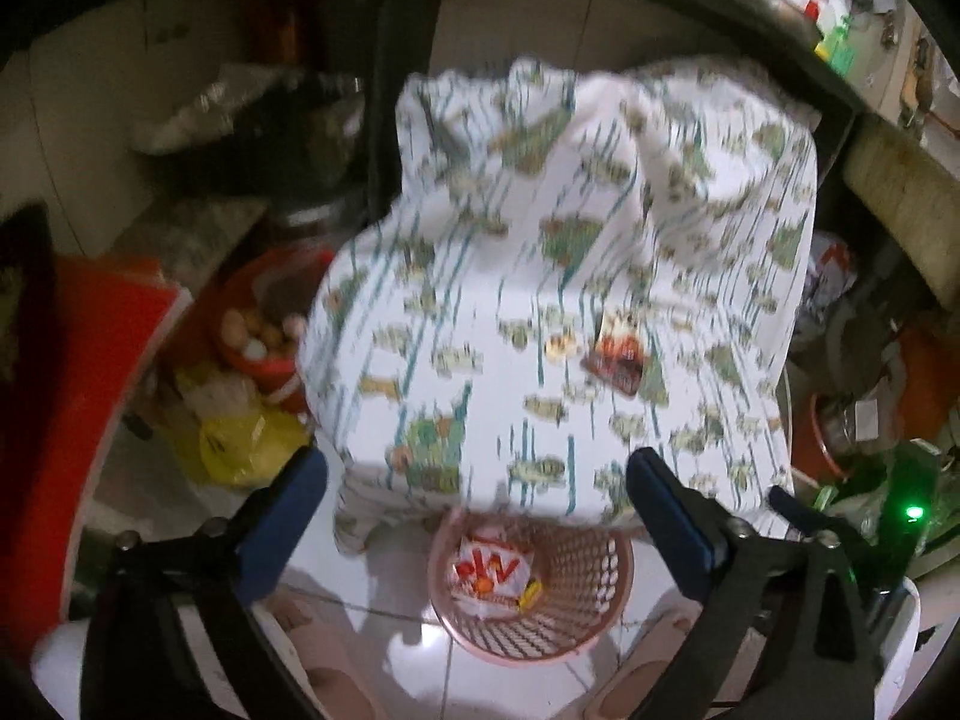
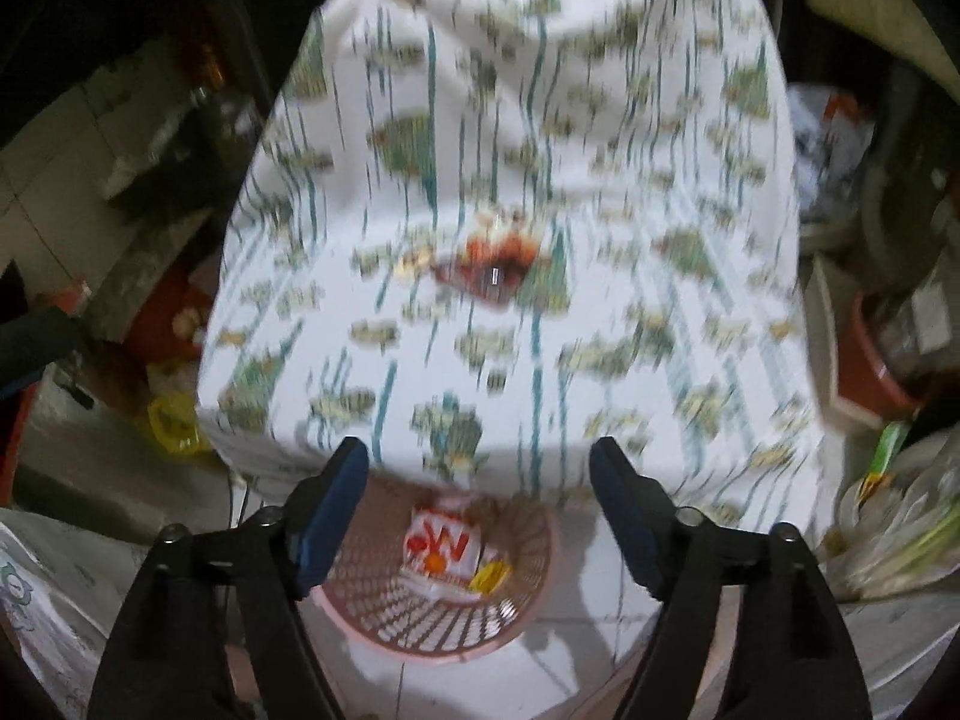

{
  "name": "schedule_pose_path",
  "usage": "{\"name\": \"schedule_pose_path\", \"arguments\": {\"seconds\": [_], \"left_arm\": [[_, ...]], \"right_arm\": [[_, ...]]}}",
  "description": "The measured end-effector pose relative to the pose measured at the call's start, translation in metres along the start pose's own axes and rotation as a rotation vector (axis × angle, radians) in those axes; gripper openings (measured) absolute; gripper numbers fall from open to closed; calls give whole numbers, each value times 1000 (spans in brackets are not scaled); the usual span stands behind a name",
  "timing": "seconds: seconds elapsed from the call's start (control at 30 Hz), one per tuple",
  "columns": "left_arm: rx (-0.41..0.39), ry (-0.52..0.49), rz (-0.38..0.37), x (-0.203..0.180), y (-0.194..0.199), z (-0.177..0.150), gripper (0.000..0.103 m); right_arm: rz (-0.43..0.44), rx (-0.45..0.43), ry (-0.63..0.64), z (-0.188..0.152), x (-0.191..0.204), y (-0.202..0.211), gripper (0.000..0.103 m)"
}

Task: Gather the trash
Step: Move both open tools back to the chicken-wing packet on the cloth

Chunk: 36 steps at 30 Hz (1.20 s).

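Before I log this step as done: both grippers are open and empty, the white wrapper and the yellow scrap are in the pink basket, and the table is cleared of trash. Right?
Not quite. A red-brown wrapper still lies on the tablecloth, as the left wrist view shows. The rest holds: the left gripper and right gripper are open and empty, and the white wrapper and yellow scrap lie in the pink basket.

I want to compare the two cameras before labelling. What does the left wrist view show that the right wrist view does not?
Only the left wrist view: a red tub of eggs left of the table, bottles on a shelf at top right, and a green light.

Only the right wrist view: a dark sleeve at the left edge.

Both: the patterned tablecloth with a red-brown wrapper on it, the pink basket below holding a white wrapper, and an open, empty gripper, left and right.
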State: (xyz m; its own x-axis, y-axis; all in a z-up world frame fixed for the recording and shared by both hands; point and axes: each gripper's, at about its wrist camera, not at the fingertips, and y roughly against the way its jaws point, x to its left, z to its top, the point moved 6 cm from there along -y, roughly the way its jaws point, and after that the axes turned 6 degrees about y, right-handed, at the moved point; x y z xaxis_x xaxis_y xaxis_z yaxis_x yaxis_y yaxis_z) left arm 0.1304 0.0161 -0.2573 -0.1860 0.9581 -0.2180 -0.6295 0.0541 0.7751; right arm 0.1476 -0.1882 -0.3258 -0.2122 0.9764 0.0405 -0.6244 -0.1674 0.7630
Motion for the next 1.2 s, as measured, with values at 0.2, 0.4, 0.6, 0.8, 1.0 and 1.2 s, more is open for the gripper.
{"name": "schedule_pose_path", "arguments": {"seconds": [0.2,0.4,0.6,0.8,1.0,1.2], "left_arm": [[-149,-52,26,-11,33,50,103],[-243,-96,36,-25,47,97,103],[-274,-82,34,-31,42,136,103],[-301,-83,51,-30,21,157,103],[-228,-76,97,-8,-36,145,103],[-103,-89,120,-2,-90,142,103]], "right_arm": [[-30,-129,20,52,-17,45,88],[-89,-223,90,101,-33,67,90],[-112,-288,85,148,-47,67,91],[-146,-346,49,177,-59,52,103],[-199,-283,32,165,-70,-3,103],[-213,-114,28,158,-81,-64,103]]}}
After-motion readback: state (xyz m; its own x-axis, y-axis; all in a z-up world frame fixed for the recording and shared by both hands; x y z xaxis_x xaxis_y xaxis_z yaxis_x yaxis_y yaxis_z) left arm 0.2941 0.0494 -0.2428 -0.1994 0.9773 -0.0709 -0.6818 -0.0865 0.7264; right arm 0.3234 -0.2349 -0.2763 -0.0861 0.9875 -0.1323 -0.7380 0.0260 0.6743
